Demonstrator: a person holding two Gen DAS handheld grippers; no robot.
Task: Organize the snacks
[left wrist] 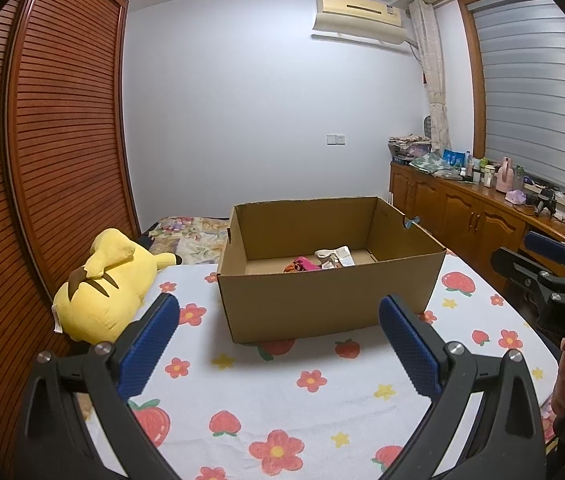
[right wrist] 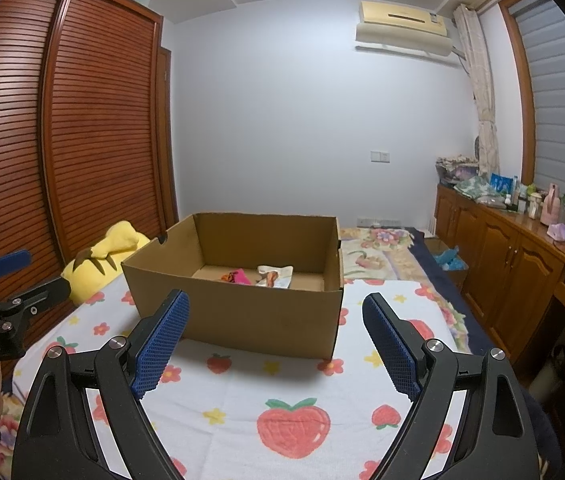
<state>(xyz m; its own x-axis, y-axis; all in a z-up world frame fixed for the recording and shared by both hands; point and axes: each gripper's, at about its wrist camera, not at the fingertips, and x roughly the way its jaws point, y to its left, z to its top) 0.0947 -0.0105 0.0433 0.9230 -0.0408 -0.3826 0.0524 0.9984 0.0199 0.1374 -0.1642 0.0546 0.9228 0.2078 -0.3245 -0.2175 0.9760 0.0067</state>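
Note:
An open cardboard box (left wrist: 322,300) stands on the strawberry-print cloth; it also shows in the right wrist view (right wrist: 242,312). Inside lie a pink and orange snack packet (left wrist: 300,265) and a white snack packet (left wrist: 336,257), also seen in the right wrist view as the pink packet (right wrist: 238,277) and the white packet (right wrist: 276,274). My left gripper (left wrist: 278,320) is open and empty, in front of the box. My right gripper (right wrist: 276,320) is open and empty, also in front of the box. The right gripper shows at the right edge of the left wrist view (left wrist: 550,264).
A yellow plush toy (left wrist: 102,288) lies left of the box, against the wooden louvred wardrobe (left wrist: 42,160). A wooden cabinet (right wrist: 514,260) with bottles and clutter runs along the right wall. The bed with the floral quilt (right wrist: 378,252) lies behind the box.

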